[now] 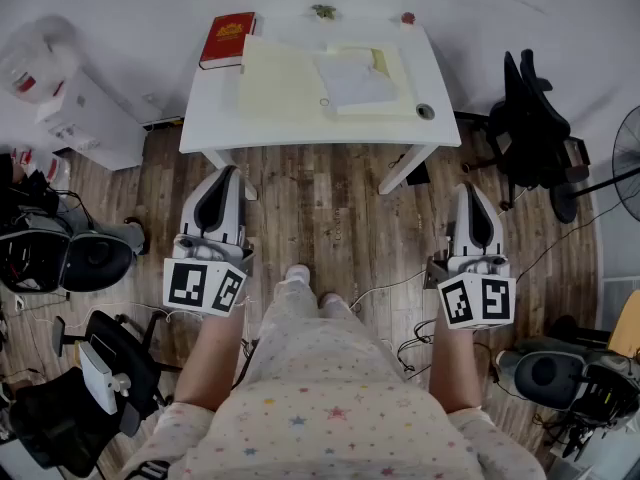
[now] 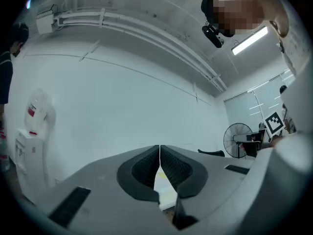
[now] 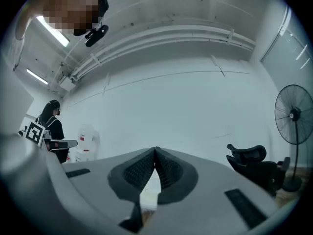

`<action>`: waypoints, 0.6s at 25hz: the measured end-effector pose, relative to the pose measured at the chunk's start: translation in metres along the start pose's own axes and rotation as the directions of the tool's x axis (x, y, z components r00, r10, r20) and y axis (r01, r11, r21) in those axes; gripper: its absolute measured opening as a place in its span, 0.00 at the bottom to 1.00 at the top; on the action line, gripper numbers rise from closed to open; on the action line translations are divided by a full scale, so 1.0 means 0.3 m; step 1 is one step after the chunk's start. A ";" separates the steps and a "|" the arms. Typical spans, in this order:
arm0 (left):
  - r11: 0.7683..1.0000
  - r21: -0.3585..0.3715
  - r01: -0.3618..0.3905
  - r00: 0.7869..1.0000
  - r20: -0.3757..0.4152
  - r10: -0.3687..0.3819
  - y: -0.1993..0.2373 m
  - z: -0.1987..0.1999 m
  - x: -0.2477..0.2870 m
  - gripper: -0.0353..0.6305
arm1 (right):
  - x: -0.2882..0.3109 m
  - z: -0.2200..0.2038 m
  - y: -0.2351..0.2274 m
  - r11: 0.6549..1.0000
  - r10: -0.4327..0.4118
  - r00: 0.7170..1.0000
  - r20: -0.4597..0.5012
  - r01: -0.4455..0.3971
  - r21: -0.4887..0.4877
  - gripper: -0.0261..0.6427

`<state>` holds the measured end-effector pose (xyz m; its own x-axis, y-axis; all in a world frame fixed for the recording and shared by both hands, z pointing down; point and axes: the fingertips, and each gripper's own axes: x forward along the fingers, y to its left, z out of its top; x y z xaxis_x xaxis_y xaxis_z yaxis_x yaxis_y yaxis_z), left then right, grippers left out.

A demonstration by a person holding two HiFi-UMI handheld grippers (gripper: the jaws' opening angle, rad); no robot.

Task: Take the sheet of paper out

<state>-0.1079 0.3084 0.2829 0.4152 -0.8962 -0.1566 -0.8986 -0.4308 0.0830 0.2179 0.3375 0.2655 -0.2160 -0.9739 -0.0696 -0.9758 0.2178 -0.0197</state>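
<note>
On the white table ahead lies a pale yellow folder. A white sheet of paper rests on a second pale folder at its right. My left gripper hangs over the wood floor, short of the table's left front leg, with its jaws shut and nothing between them. My right gripper is at the same depth near the table's right front leg, jaws shut and empty too. In the left gripper view the fingertips meet, and in the right gripper view the gripper is likewise shut.
A red book lies at the table's back left corner, a small round object near its right edge. A black office chair and a fan stand right of the table. Water dispenser, chairs and cables sit left.
</note>
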 end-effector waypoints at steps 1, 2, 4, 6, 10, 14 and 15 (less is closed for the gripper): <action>1.000 -0.001 -0.004 1.000 -0.002 0.004 -0.010 -0.004 -0.011 0.08 | -0.015 -0.002 -0.001 1.000 0.002 1.000 -0.001 -0.002 0.001 0.04; 1.000 -0.001 -0.008 1.000 -0.004 0.008 -0.020 -0.007 -0.021 0.08 | -0.029 -0.003 -0.002 1.000 0.005 1.000 -0.001 -0.005 0.001 0.04; 1.000 0.000 -0.013 1.000 -0.008 0.013 -0.040 -0.010 -0.040 0.08 | -0.055 -0.003 -0.004 1.000 0.010 1.000 0.001 -0.010 0.001 0.04; 1.000 0.008 -0.019 1.000 -0.013 0.019 -0.063 -0.005 -0.053 0.08 | -0.076 0.001 -0.010 1.000 0.016 1.000 0.003 -0.016 0.001 0.04; 0.999 0.030 -0.036 0.999 -0.024 0.037 -0.098 0.012 -0.058 0.08 | -0.105 0.015 -0.048 0.998 0.017 1.000 0.012 -0.017 0.059 0.04; 0.998 0.029 -0.051 0.998 -0.034 0.052 -0.113 0.015 -0.063 0.10 | -0.119 0.015 -0.071 0.996 0.015 1.000 0.017 -0.016 0.089 0.05; 0.998 0.025 -0.053 0.998 -0.035 0.054 -0.116 0.013 -0.059 0.19 | -0.118 0.013 -0.075 0.996 0.020 1.000 0.013 -0.021 0.091 0.10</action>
<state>-0.0846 0.3397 0.2790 0.3710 -0.9212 -0.1169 -0.9225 -0.3800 0.0669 0.2477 0.3674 0.2646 -0.2349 -0.9684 -0.0832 -0.9639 0.2432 -0.1085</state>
